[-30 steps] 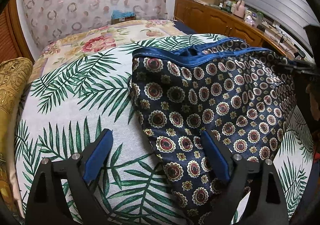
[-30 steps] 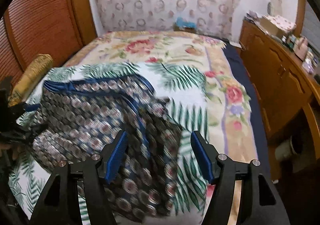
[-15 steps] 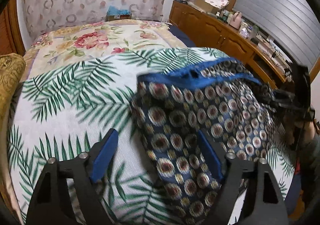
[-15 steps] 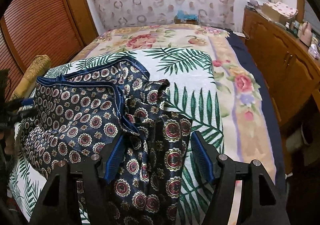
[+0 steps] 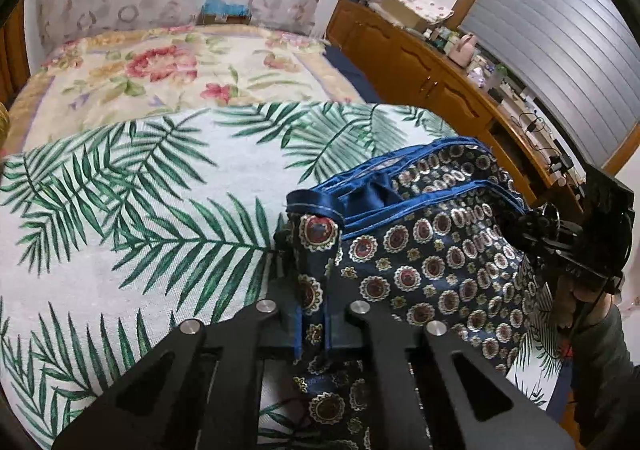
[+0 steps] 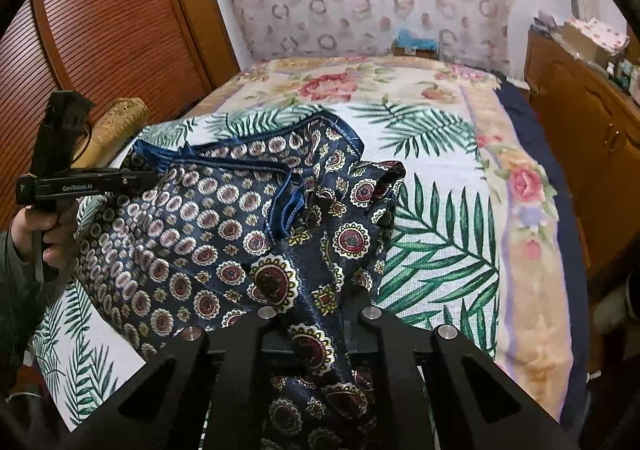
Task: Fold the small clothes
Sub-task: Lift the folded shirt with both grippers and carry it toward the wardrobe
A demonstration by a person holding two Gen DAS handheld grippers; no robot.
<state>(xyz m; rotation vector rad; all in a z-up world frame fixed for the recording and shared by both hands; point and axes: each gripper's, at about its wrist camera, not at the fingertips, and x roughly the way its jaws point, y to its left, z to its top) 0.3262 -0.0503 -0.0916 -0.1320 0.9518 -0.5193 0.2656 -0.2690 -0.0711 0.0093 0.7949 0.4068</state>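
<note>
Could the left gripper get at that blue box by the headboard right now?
Probably not: the left gripper is shut on the patterned shorts, and the blue box sits at the bed's far end, with the whole palm-leaf cover between.

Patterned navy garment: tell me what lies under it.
The navy garment lies on the palm-leaf cloth that covers the bed. Both grippers, left and right, are shut on it. Anything beneath its folds is hidden.
</note>
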